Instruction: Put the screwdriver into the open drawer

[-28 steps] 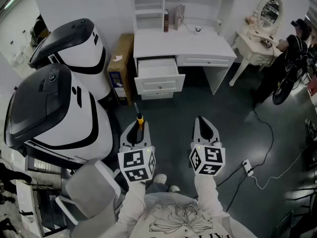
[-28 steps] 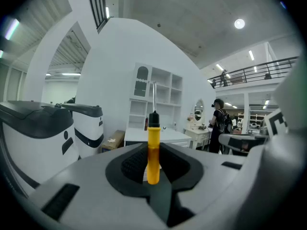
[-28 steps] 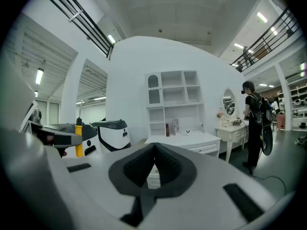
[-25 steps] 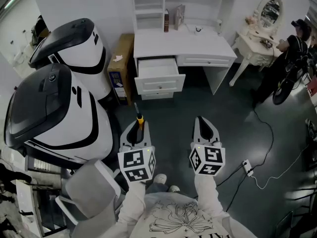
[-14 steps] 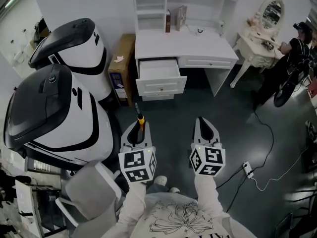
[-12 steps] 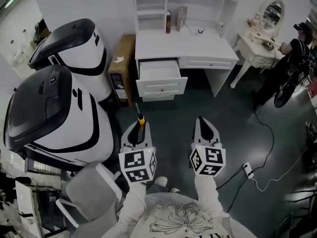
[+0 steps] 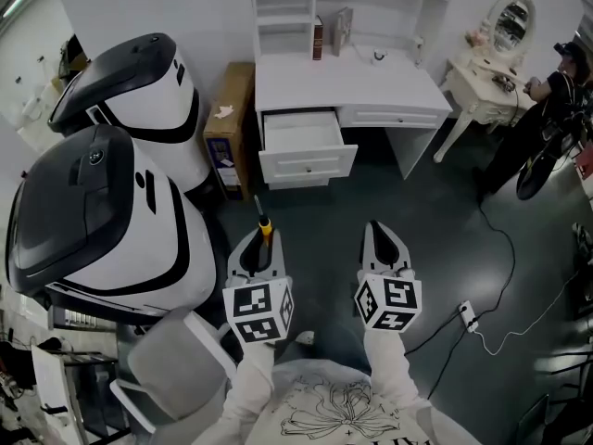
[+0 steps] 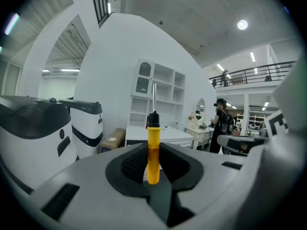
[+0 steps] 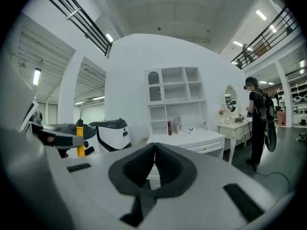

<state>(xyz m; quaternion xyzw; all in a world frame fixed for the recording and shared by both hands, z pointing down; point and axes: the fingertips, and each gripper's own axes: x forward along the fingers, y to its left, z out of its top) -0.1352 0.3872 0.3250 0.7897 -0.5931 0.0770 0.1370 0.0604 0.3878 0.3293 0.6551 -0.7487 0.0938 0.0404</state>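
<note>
yellow-handled screwdriver (image 8: 153,150), black collar, thin metal shaft, upright in left tool (image 7: 260,241)

place: large indoor hall staged as a mock home | home props: white desk (image 7: 345,86) with shelf hutch, dressing table (image 7: 477,89) with oval mirror (image 7: 512,24) | hall signs: bulky white-and-black machine housings (image 7: 102,211), mezzanine railing (image 8: 259,73), high ceiling lights (image 8: 242,24), power strip (image 7: 468,315) on dark floor
</note>
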